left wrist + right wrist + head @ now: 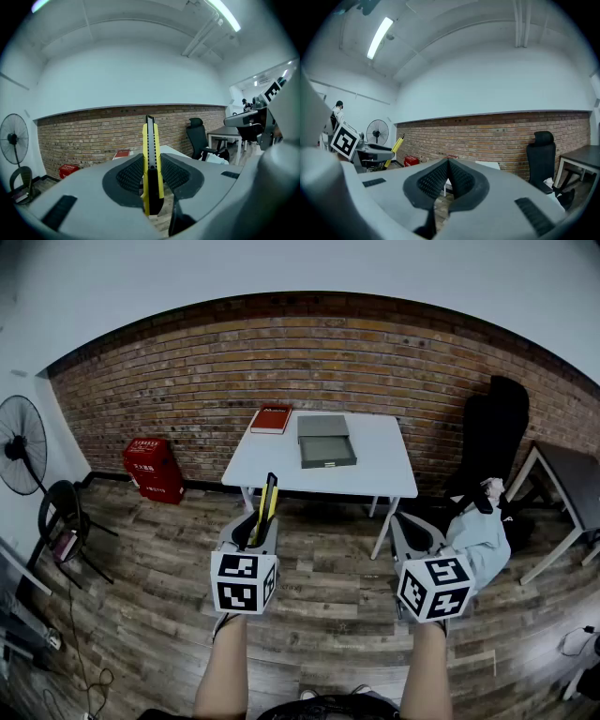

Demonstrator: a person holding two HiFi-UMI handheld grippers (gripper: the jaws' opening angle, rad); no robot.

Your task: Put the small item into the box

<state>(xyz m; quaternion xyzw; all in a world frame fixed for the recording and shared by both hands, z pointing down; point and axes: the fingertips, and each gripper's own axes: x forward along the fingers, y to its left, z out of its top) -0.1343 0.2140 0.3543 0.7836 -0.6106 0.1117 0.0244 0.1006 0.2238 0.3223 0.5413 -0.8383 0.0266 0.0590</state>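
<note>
While hovering over the wooden floor (141, 615), well apart from the white table (380, 470), clamped firmly with left gripper (152, 174) on yellow utility knife (151, 140), its long end pointing up and forward. Pressed together and holding nothing at right gripper (447, 176). Lying open on the table beside a red book (272, 419): grey box (328, 452), near brick wall (187, 381).

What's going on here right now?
A person stands back from the white table, a gripper in each hand. The left gripper is shut on a yellow utility knife; the right gripper is shut and empty. The open grey box sits on the table ahead; the knife is not in it yet.
</note>
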